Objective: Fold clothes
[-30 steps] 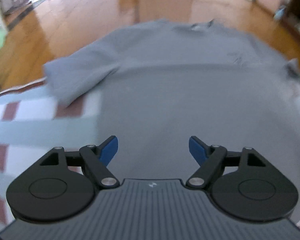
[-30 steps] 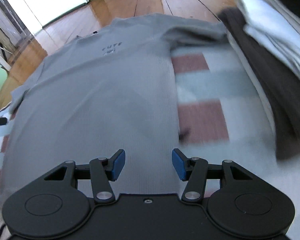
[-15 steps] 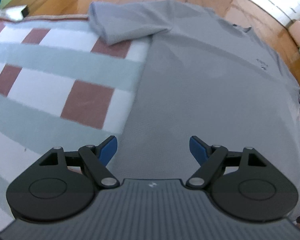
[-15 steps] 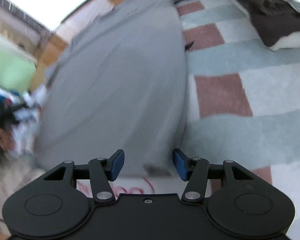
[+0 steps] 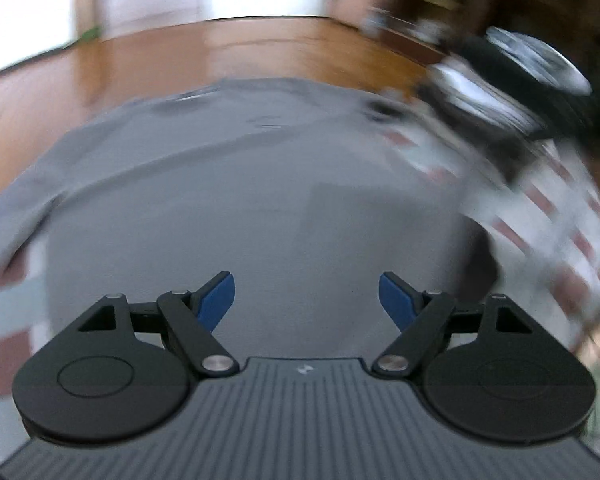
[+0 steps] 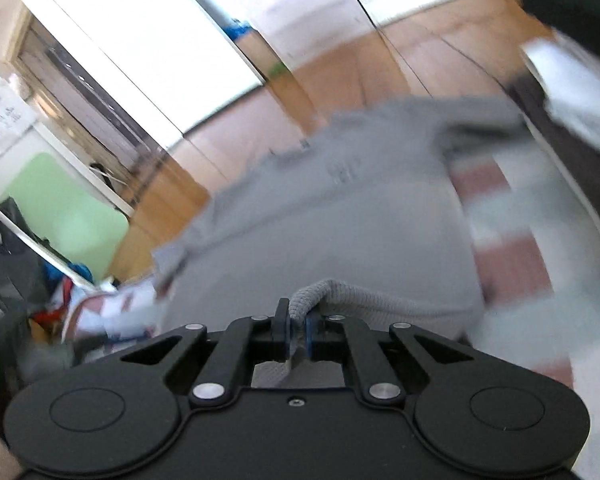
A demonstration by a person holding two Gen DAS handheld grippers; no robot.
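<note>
The right gripper (image 6: 297, 332) is closing, its 2 jaws pinched on a bunched fold of the hem of the gray shirt (image 6: 340, 216), and the cloth rises in a small hump just above the pads. The left gripper (image 5: 306, 300) stands wide apart with nothing between its 2 blue pads (image 5: 217, 300); only the flat gray shirt (image 5: 240, 200) shows through the gap, and whether the pads touch it cannot be told.

The shirt lies spread with its hem nearest both grippers and its collar farthest. Under it is a checked rug (image 6: 508, 256) in white, pale blue and dull red, showing to the right of the shirt in both views. Beyond the rug on that side, near the shirt's right sleeve, sits a blurred pile of dark and white clothes (image 5: 512, 92). Past the collar runs a wooden floor (image 5: 180, 60). Left of the shirt in the right wrist view stands a green panel (image 6: 64, 208), with dark bags (image 6: 8, 256) beside it.
</note>
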